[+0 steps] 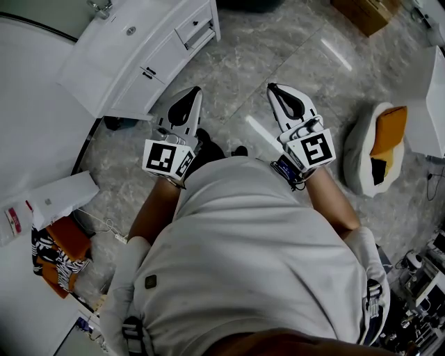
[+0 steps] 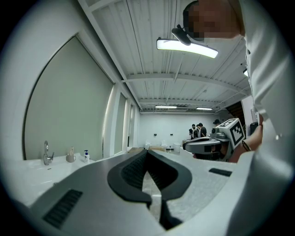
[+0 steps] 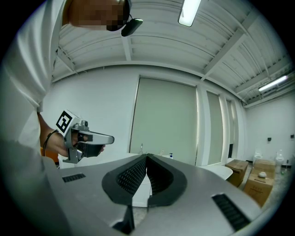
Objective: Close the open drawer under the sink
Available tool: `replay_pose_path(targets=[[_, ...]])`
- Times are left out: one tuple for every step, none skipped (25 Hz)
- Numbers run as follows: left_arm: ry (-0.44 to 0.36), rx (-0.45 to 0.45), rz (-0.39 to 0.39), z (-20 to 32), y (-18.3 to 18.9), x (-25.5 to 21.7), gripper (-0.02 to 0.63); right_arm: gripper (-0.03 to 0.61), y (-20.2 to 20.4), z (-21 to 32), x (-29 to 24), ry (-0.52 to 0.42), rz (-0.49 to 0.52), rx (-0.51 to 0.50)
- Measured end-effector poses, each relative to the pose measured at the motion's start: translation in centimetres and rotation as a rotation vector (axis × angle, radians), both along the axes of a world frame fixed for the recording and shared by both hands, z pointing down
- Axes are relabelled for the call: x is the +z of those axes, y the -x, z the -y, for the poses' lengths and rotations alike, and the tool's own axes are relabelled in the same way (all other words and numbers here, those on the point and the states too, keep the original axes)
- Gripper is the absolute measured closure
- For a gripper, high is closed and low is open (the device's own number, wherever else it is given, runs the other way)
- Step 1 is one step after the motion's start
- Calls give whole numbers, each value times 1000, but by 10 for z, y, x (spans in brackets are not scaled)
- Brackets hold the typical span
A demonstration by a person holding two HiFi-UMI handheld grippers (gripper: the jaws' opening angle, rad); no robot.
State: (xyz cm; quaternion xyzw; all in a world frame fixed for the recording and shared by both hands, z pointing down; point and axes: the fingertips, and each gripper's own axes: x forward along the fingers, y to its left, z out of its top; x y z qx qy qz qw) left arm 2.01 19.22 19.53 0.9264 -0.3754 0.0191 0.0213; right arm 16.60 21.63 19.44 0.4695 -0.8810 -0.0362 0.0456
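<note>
Closest in, the person stands on the grey stone floor and holds both tools out in front of the tummy. The left tongs point to about 11 o'clock. The right tongs point to about 12 o'clock. Both are shut tight, tip on tip, with nothing in them. I think shut tips suit this job, because a drawer wants a push and not a pinch.

A bit farther, at 3 o'clock, a white cushion lies on the floor with something orange on it.

Farther off, at 11 o'clock, stands the white sink cabinet. It is well apart from both tongs. The sink and the tap are on top.

At the cabinet's far right end is the drawer. Its front seems to stick out a little, with a dark gap beside it, so I think it is open. The left tongs are the nearer pair to it.

Farthest, at 1 o'clock, is a cardboard box.
</note>
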Motion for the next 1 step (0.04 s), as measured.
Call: replay_pose_path(targets=[[0, 0, -1, -1, -1, 0, 605, 552, -1, -1, 1, 3, 1, 0]])
